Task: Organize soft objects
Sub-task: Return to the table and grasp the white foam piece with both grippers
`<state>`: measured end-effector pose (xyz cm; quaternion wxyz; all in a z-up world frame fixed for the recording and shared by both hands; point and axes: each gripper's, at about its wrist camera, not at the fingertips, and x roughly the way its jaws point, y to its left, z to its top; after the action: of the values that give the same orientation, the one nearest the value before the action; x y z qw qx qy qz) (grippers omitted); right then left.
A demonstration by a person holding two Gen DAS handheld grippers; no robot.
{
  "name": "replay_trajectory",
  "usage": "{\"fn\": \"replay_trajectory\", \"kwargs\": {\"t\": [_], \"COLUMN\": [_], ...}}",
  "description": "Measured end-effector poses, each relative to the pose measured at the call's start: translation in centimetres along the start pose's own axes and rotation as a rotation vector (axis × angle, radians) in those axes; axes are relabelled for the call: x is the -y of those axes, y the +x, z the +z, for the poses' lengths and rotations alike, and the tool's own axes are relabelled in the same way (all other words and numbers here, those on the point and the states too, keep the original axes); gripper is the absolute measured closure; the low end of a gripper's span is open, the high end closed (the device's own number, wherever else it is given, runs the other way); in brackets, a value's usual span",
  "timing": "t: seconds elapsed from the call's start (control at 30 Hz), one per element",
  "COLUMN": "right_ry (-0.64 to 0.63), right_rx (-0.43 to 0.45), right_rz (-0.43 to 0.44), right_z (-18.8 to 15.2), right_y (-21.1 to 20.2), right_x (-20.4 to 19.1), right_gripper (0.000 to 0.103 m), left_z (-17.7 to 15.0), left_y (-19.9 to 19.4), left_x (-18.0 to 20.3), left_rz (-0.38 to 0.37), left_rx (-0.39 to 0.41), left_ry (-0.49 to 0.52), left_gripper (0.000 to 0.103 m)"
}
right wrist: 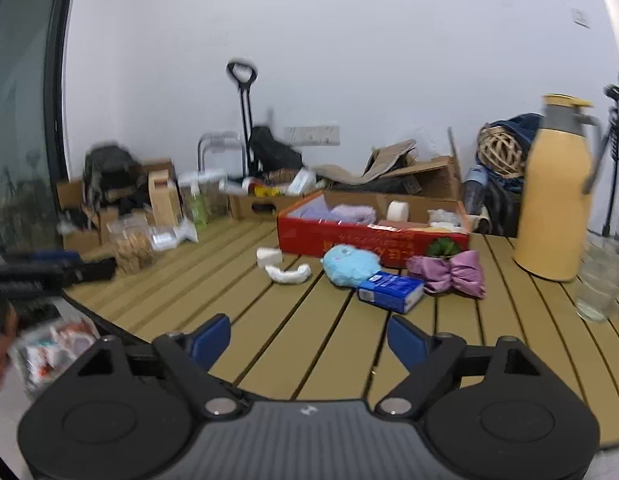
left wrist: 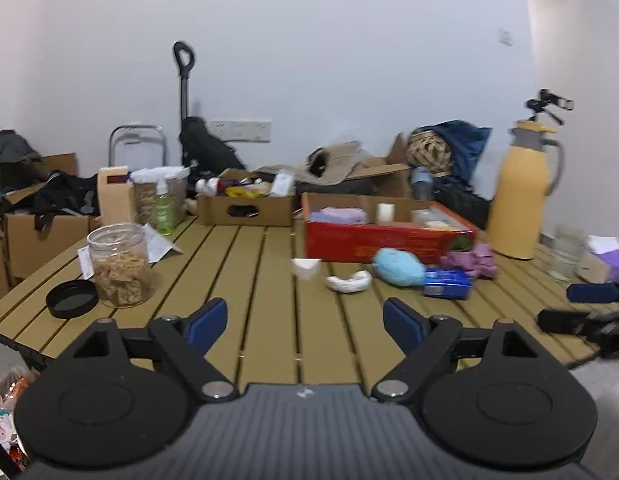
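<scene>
Both the left gripper and right gripper hover with fingers released above the counter, short of the blue plush toy.

- One red box is seen on the tabletop.
- One light-blue plush toy is counted.
- One purple bow-shaped cloth is counted.
- One blue carton is seen.
- Two small white soft pieces are counted before the box.
- One yellow thermos jug is seen.
- One clear jar and one black lid are counted.
- One drinking glass is seen.
</scene>
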<state>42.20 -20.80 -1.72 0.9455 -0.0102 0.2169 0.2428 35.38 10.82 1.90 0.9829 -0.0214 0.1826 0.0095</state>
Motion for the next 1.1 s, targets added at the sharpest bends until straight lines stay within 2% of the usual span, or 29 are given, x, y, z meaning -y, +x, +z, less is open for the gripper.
{"fn": "replay_trajectory", "kwargs": {"t": [0.1,0.23,0.4,0.47,0.5,0.53,0.57,0.6,0.7,0.77,0.83,0.9,0.93,1.03,1.1], "right_ry": [-0.018,-0.003,0.007,0.012,-0.001,-0.007,-0.006,0.002,0.032,0.041,0.059,0.093,0.108,0.123,0.117], "right_rx": [-0.044,-0.079,-0.142,-0.160,-0.187,-0.209,-0.196,-0.181,-0.141,-0.098,-0.067,-0.045,-0.043,-0.043,-0.029], "right_rz": [0.018,0.041,0.002,0.003,0.004,0.008,0.026,0.032,0.090,0.121,0.122,0.108,0.103,0.114,0.119], "right_z": [1.2,3.6,5.1,5.3,5.3,5.2,5.1,5.0,4.8,4.7,4.7,4.5,4.3,4.0,3.9], "right_y": [6.0,14.8,24.1,26.4,27.2,27.7,27.4,26.5,23.2,21.0,19.7,19.2,19.2,18.9,18.5], "right_x": [-1.1,-2.3,-3.5,-3.4,-3.4,-3.2,-2.9,-2.3,-0.3,1.1,2.5,4.0,4.7,5.7,5.8], "right_gripper": [0.018,0.020,0.023,0.030,0.052,0.076,0.078,0.085,0.085,0.085,0.085,0.085,0.085,0.086,0.086], "left_z": [0.4,1.2,1.9,2.1,2.2,2.5,2.8,3.0,3.6,3.5,3.1,3.0,3.0,3.0,3.2], "left_y": [3.3,8.3,15.2,18.0,19.2,20.4,21.8,22.9,26.7,29.0,30.5,31.2,31.3,31.2,30.4], "left_x": [-1.1,-2.1,-3.1,-3.2,-3.2,-3.2,-3.0,-2.8,-1.7,-0.6,0.1,0.1,0.0,0.2,0.4], "left_rz": [0.022,0.026,0.030,0.017,0.009,-0.002,-0.023,-0.046,-0.094,-0.096,-0.095,-0.101,-0.089,-0.068,-0.054], "left_rx": [-0.034,-0.048,-0.104,-0.125,-0.131,-0.138,-0.149,-0.160,-0.199,-0.230,-0.270,-0.285,-0.286,-0.273,-0.259], "left_ry": [-0.003,0.045,0.097,0.109,0.114,0.116,0.113,0.107,0.091,0.105,0.120,0.114,0.111,0.119,0.115], "left_gripper": [0.016,0.016,0.016,0.016,0.016,0.016,0.016,0.016,0.016,0.020,0.041,0.050,0.067,0.073,0.074]}}
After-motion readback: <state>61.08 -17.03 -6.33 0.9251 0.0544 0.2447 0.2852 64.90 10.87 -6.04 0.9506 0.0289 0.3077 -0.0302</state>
